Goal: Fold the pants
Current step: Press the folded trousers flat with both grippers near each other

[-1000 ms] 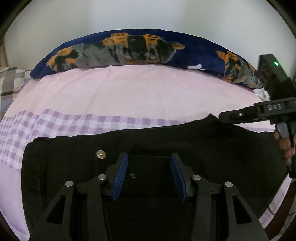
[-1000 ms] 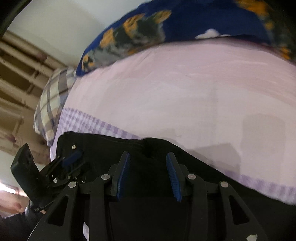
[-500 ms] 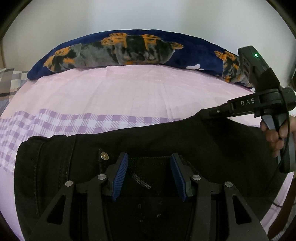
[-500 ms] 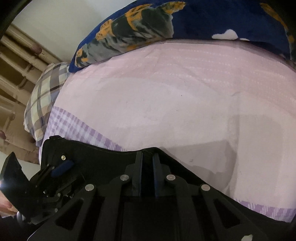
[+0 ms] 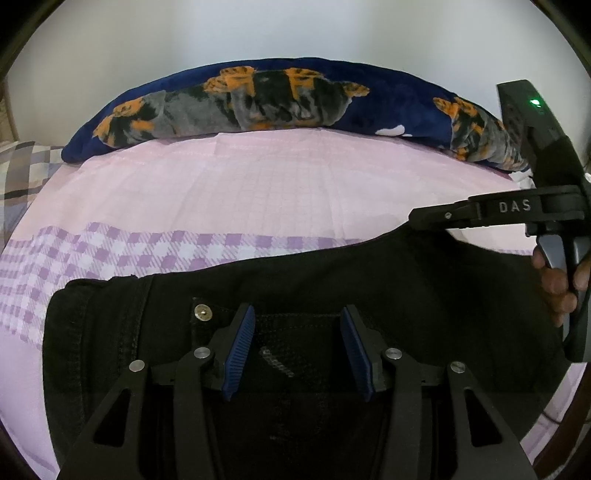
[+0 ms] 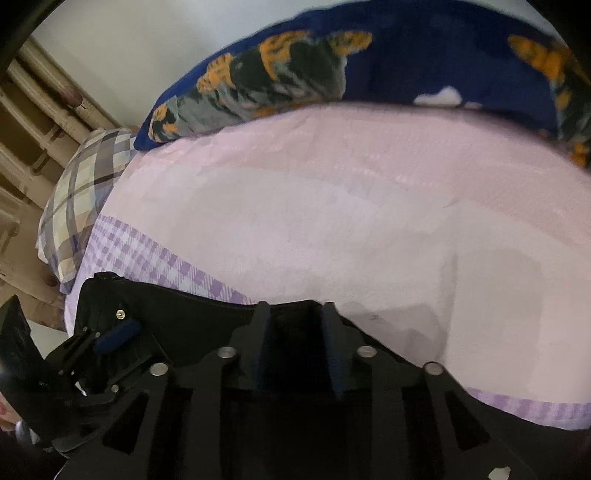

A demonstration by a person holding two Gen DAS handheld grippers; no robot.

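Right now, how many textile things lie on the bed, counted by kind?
Black pants: 1
Navy printed blanket: 1
Plaid pillow: 1
Pink bedsheet: 1
Total: 4

Pink sheet (image 5: pixel 280 184) with a purple check band (image 5: pixel 110 251) lay ahead of the jaws. Beyond it, a navy blanket (image 5: pixel 258 99) ran along a white wall (image 5: pixel 258 33). Plaid pillow (image 6: pixel 81 192) far left, by beige slats (image 6: pixel 33 122).

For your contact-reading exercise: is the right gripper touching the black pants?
Touching. In the left wrist view the right gripper tip meets the raised edge of the black pants, which peaks up to it with no gap.
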